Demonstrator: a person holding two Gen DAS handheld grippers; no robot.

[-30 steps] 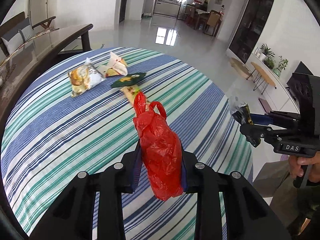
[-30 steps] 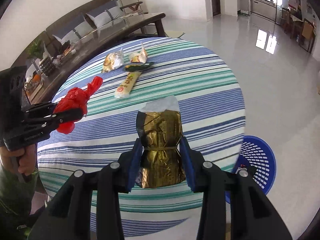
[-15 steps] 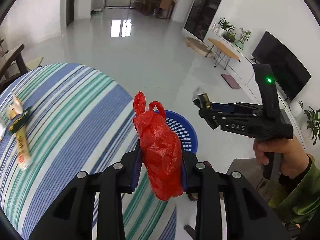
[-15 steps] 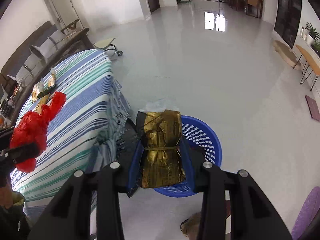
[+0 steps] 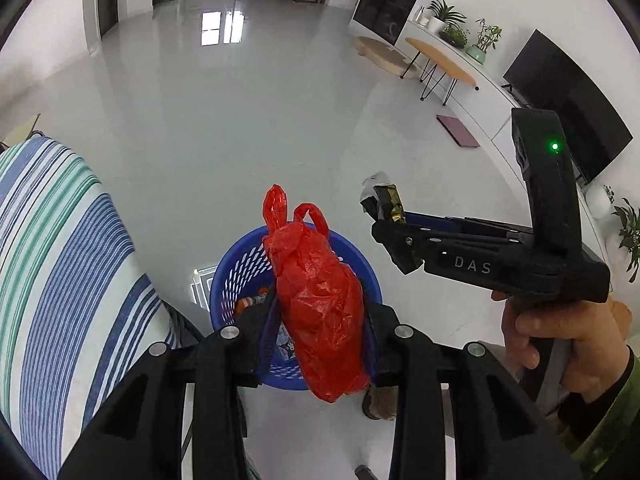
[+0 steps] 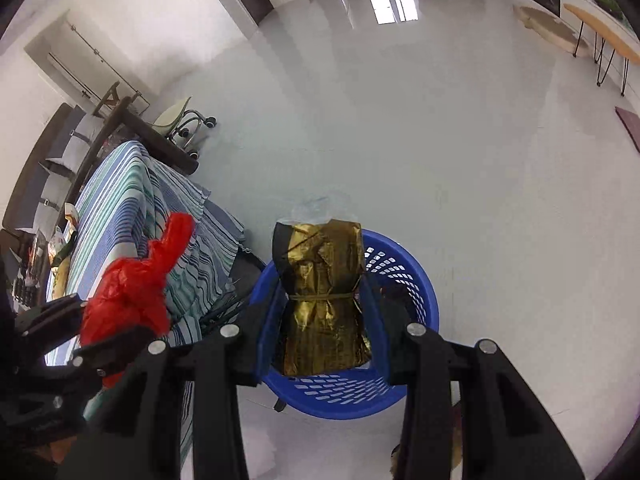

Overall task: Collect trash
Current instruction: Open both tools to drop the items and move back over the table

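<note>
A crumpled red plastic bag (image 5: 320, 308) sits between the pads of my left gripper (image 5: 320, 332), whose jaws are opening; it hangs right over the blue slotted basket (image 5: 240, 264) on the floor. My right gripper (image 6: 324, 320) is shut on a gold foil wrapper (image 6: 324, 296), held above the same basket (image 6: 404, 264), at its left rim. The left wrist view shows the right gripper (image 5: 384, 216) from the side, to the right of the basket, with the gold wrapper (image 5: 386, 200) at its tip. The right wrist view has the red bag (image 6: 128, 300) at lower left. Some trash lies inside the basket.
The striped table (image 5: 52, 260) stands to the left of the basket; a few wrappers (image 6: 64, 240) lie on its far end. A person's hand (image 5: 560, 328) grips the right gripper's handle. A wheeled stool (image 6: 180, 120), a low side table (image 5: 440, 60) and a TV (image 5: 568, 108) stand farther off.
Both grippers swung off the striped table with the trash in them and came down over the blue basket. The table slid to the left edge of both views.
</note>
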